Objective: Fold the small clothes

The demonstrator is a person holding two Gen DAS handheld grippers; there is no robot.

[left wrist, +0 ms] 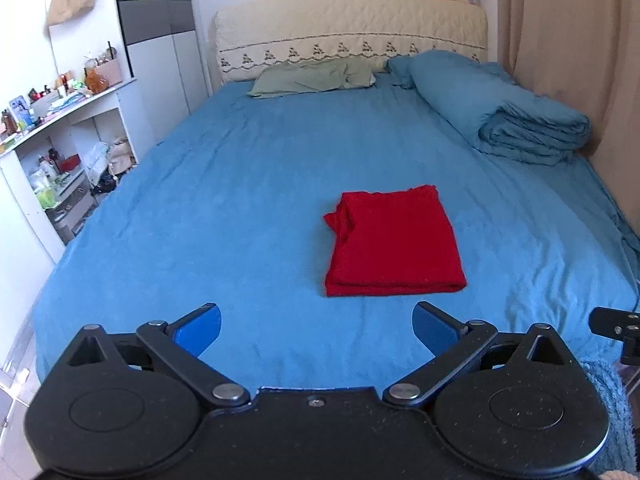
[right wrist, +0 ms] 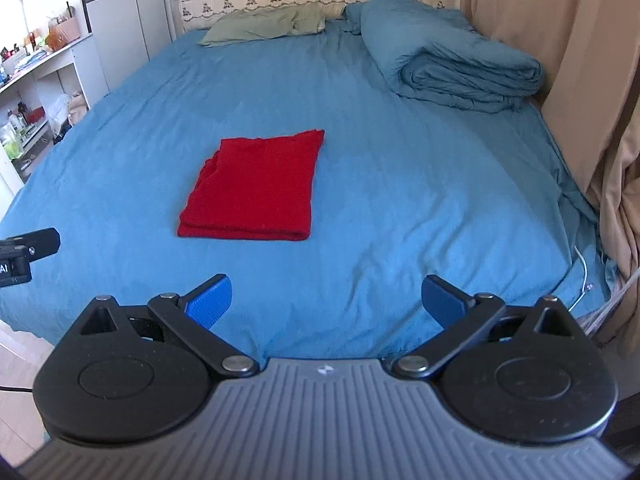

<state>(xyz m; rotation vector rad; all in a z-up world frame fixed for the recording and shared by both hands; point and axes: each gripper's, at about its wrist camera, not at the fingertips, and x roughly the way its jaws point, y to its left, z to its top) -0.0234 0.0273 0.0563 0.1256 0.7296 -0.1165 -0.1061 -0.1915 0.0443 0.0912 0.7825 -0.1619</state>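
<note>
A red garment (left wrist: 394, 242) lies folded into a neat rectangle on the blue bed sheet (left wrist: 224, 208), with a bunched edge at its far left. It also shows in the right wrist view (right wrist: 256, 190). My left gripper (left wrist: 318, 328) is open and empty, held above the bed's near edge, short of the garment. My right gripper (right wrist: 326, 300) is open and empty too, near the bed's front edge, to the right of the garment. Part of the right gripper (left wrist: 616, 328) shows at the left view's right edge, and part of the left gripper (right wrist: 24, 252) shows at the right view's left edge.
A folded blue duvet (left wrist: 516, 120) lies at the far right of the bed, and a green pillow (left wrist: 312, 78) at the headboard. Cluttered white shelves (left wrist: 60, 148) stand left of the bed. Beige curtains (right wrist: 560, 60) hang along the right side.
</note>
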